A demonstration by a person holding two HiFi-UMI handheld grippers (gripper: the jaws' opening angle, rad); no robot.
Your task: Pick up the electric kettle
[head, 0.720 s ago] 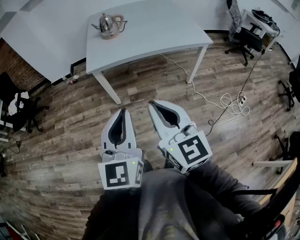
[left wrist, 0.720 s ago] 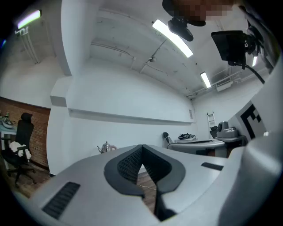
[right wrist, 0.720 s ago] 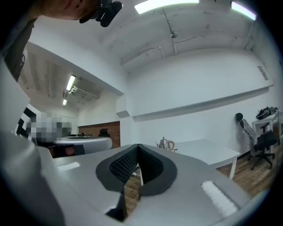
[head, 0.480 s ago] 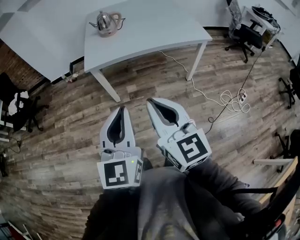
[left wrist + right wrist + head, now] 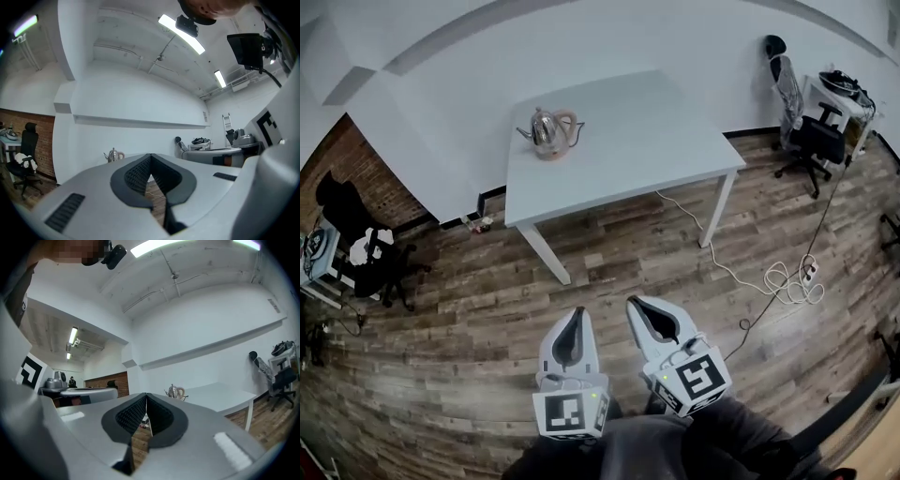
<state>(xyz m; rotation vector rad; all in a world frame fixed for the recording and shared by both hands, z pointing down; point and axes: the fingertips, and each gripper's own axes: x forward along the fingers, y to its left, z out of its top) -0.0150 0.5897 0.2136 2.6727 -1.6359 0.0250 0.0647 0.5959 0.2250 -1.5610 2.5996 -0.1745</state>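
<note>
Kettle (image 5: 548, 132), standing near the table's (image 5: 656, 131) far left corner, we judge rigid, smooth and fairly heavy, so we would grasp its handle (image 5: 570, 126), though left gripper (image 5: 578, 314) and right gripper (image 5: 635, 305) are both closed, empty.

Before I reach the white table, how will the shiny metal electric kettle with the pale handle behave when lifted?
The shiny metal electric kettle looks rigid; its polished round body is probably slippery, so the pale handle seems the safer hold. Weight is uncertain: water inside cannot be seen.
</note>
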